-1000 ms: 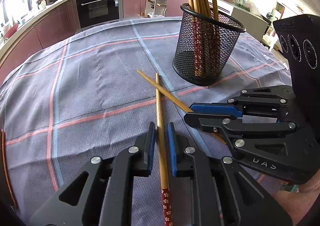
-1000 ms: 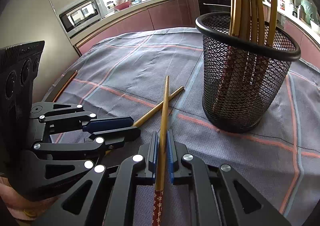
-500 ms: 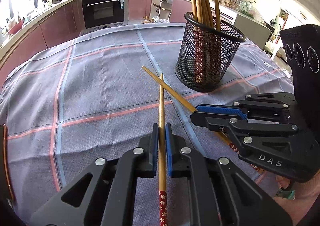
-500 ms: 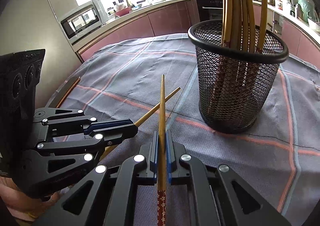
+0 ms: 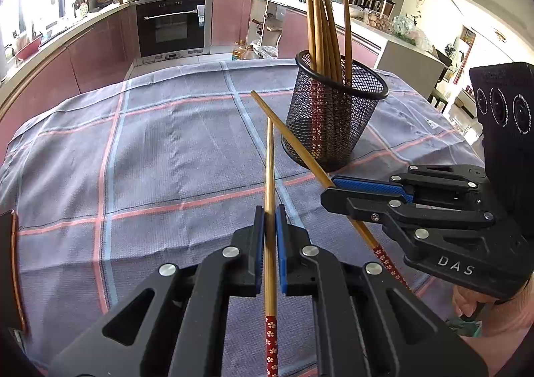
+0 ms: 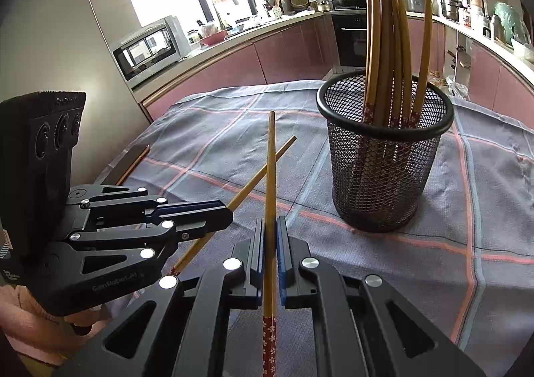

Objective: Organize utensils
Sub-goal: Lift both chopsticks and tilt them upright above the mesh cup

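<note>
Roughly level, both grippers sit low over the worktop's grey plaid cloth [image 5: 167, 150], w/ open cloth ahead & to the left. Left gripper [image 5: 270, 220] fingers are clamped on a bamboo chopstick with red floral end [image 5: 269, 197]; right gripper [image 6: 271, 233] fingers are pinched on a second matching chopstick [image 6: 270, 176]. Shafts cross in mid-air, tips raised. Black wire-mesh cup [image 6: 383, 170] stands just beyond to the right, holding more chopsticks upright, red ends down.
</note>
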